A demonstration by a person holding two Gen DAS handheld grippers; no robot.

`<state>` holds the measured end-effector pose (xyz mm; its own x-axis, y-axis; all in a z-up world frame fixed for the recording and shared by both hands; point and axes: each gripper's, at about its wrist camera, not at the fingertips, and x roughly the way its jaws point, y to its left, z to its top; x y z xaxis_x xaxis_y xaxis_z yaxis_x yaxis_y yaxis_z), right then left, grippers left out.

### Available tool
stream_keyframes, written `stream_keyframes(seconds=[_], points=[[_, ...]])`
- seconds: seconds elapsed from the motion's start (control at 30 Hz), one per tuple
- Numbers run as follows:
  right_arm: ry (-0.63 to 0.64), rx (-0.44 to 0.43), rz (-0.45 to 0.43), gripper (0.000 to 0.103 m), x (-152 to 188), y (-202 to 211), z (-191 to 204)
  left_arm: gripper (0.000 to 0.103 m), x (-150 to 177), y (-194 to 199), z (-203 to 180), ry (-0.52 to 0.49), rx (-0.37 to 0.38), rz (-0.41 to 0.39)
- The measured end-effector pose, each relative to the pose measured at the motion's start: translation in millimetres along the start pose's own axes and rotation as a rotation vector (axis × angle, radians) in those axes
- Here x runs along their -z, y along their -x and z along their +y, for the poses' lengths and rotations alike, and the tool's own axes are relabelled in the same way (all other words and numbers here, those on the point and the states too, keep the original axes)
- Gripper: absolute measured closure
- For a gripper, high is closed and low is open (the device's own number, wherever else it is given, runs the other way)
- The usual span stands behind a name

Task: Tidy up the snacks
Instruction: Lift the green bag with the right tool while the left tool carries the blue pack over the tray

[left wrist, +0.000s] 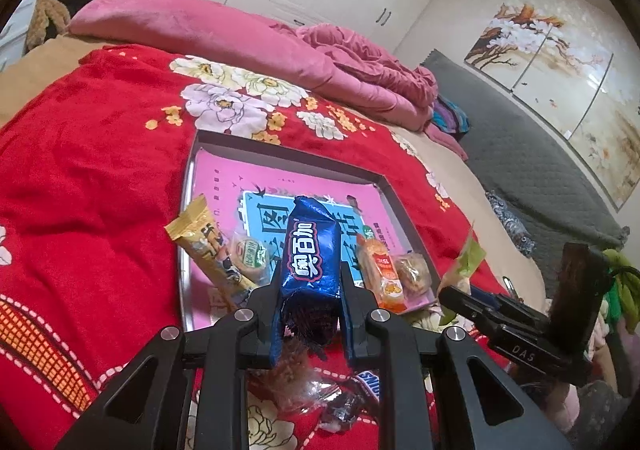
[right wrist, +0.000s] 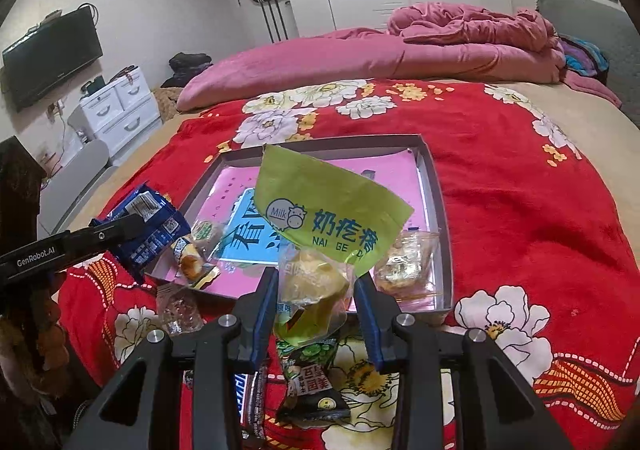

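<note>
My left gripper [left wrist: 310, 282] is shut on a blue foil snack packet [left wrist: 310, 246], held upright over the near edge of the grey tray [left wrist: 288, 154] lined with pink paper. My right gripper [right wrist: 316, 282] is shut on a green milk-curd packet [right wrist: 332, 210] above the tray's near rim [right wrist: 434, 210]. In the tray lie a gold bar [left wrist: 208, 246], a round green-labelled pastry [left wrist: 250, 254], an orange packet [left wrist: 380, 270] and a clear-wrapped pastry [right wrist: 404, 266]. The two grippers hang side by side, the blue packet [right wrist: 152, 226] to the left of the green one.
The tray rests on a red floral blanket [right wrist: 520, 190] on a bed. Loose on the blanket near me are a Snickers bar [right wrist: 250, 390], a dark green packet [right wrist: 312, 382] and a clear-wrapped snack [right wrist: 178, 310]. A pink quilt [right wrist: 460, 38] is heaped at the far side.
</note>
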<state>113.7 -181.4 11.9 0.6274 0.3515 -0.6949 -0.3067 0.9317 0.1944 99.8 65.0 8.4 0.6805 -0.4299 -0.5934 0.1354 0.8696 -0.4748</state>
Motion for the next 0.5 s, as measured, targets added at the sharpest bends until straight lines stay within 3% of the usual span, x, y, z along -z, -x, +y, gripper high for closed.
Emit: stream_keyframes(seconds=[0.5], points=[[-0.015,0.011,-0.010,0.065,-6.7,-9.0,0.9,0.080,1.4,-34.0,-3.8,-0.013,0.005,0.044]])
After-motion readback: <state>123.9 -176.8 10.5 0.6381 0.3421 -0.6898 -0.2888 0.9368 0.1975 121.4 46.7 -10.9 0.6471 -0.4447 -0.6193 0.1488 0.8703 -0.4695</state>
